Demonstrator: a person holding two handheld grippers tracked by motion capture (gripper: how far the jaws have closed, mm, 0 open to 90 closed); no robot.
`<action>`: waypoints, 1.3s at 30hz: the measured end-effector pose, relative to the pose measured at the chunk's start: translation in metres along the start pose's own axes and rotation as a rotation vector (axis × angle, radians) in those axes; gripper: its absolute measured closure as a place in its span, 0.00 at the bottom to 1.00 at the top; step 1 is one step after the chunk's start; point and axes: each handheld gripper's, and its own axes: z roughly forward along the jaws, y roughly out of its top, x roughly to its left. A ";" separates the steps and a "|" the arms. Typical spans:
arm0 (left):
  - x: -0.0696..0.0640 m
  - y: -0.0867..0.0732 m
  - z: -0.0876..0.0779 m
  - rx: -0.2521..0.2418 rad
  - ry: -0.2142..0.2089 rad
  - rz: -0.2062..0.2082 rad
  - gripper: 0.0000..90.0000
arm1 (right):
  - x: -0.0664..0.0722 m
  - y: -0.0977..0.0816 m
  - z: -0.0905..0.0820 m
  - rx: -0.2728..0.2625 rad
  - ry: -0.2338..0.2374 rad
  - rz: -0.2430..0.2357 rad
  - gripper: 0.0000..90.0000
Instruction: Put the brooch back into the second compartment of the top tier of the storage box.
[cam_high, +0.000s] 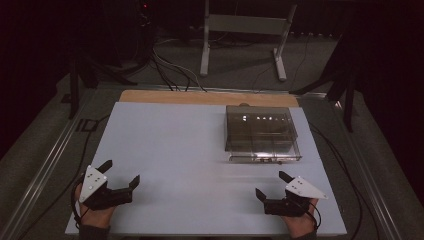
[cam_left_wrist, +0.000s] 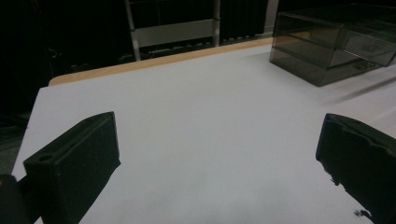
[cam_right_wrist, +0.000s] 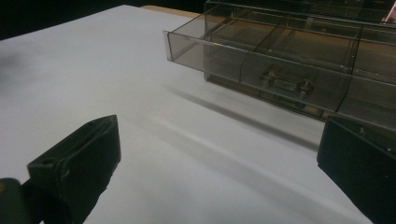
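Toward the far right of the white table (cam_high: 190, 145) stands one smoky clear drawer box (cam_high: 260, 131), its upper drawer (cam_right_wrist: 261, 60) pulled out. Near of it lies bare surface. Two grippers rest there: left gripper (cam_high: 121, 175) and right gripper (cam_high: 272, 184), both spread wide, empty, well short of the box.

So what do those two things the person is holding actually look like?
Each gripper, left and right, is a black hand-held tool with two chunky black jaws. A pale grey three-cornered plate dotted with small marks sits on top, and a black cable trails from each. Dark sleeve cuffs show at the wrists.
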 end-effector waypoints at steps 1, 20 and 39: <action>0.000 0.000 0.000 -0.001 0.002 -0.002 0.00 | 0.000 0.000 0.000 0.000 0.000 -0.001 0.00; 0.003 0.000 -0.005 0.002 0.041 0.004 0.00 | 0.003 0.000 -0.001 0.005 -0.026 -0.002 0.00; 0.002 -0.001 -0.002 0.009 0.059 0.016 0.00 | -0.009 -0.005 0.011 0.097 -0.106 0.022 0.00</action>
